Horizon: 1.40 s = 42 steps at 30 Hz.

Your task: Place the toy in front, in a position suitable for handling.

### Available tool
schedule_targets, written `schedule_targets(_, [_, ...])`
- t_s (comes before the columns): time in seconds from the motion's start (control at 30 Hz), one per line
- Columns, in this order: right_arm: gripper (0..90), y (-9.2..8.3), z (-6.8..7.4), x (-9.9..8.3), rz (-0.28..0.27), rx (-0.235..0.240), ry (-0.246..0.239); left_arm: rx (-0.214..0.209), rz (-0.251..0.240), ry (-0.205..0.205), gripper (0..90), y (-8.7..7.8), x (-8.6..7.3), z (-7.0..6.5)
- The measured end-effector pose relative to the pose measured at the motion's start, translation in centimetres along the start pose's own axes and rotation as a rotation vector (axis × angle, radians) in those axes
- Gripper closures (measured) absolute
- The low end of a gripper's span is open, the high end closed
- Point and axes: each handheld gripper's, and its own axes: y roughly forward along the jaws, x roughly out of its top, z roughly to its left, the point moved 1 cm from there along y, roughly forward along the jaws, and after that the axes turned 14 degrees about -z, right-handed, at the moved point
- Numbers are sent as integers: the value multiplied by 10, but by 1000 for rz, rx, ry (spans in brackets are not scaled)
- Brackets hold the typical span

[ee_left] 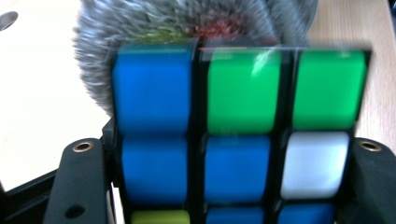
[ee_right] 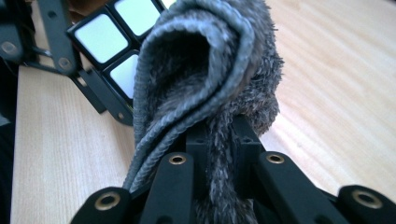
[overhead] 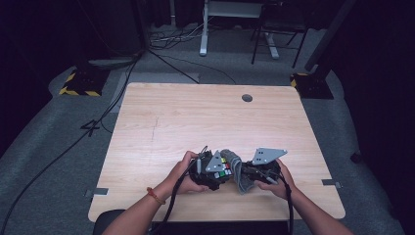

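Room: wooden table (overhead: 195, 112) bare beyond the hands.
Left gripper (overhead: 215, 171): pinches glossy puzzle cube (ee_left: 238, 135).
Right gripper (overhead: 252, 172): clamps fuzzy grey cloth (ee_right: 210, 84).

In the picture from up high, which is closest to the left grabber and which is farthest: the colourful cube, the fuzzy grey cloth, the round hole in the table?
Counting from the left gripper:
1. The puzzle cube, clamped in its jaws.
2. The grey cloth, just right of the cube, held by the right gripper.
3. The round hole, up near the table's far edge.
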Motion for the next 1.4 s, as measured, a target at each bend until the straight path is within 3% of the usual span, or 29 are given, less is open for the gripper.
schedule_targets(0.13, [813,-5,2,6,-32,-22,-21,20,6,-2,332,0,1,1])
schedule_targets(0.2, [813,-7,3,8,-46,-26,-28,7,23,-6,333,3,-1,1])
schedule_targets(0.37, [812,-8,10,15,-87,19,-30,-4,48,13,332,9,-1,-5])
schedule_targets(0.5, [811,-5,15,20,-92,24,-40,3,61,9,332,11,-2,-5])
schedule_targets(0.63, [812,-1,14,19,-32,-11,-75,-5,57,19,333,8,-1,-6])
schedule_targets(0.73, [812,0,4,10,7,-31,-53,-16,42,11,333,6,0,-5])
schedule_targets(0.8, [812,0,3,6,28,-34,-51,7,33,10,333,3,1,-4])
schedule_targets(0.9, [812,-3,9,8,29,-7,-64,19,33,5,333,-1,1,-1])
schedule_targets(1.07, [810,-7,20,20,-52,54,-57,16,54,-5,333,6,-2,-1])
schedule_targets(1.17, [808,-5,24,24,-59,33,-82,6,59,6,333,10,-1,-6])
schedule_targets(1.23, [807,-5,21,23,-58,14,-73,3,44,7,333,7,1,-6])
schedule_targets(1.4, [808,-4,-2,7,-4,-47,-33,-1,-36,-6,333,-3,6,-4])
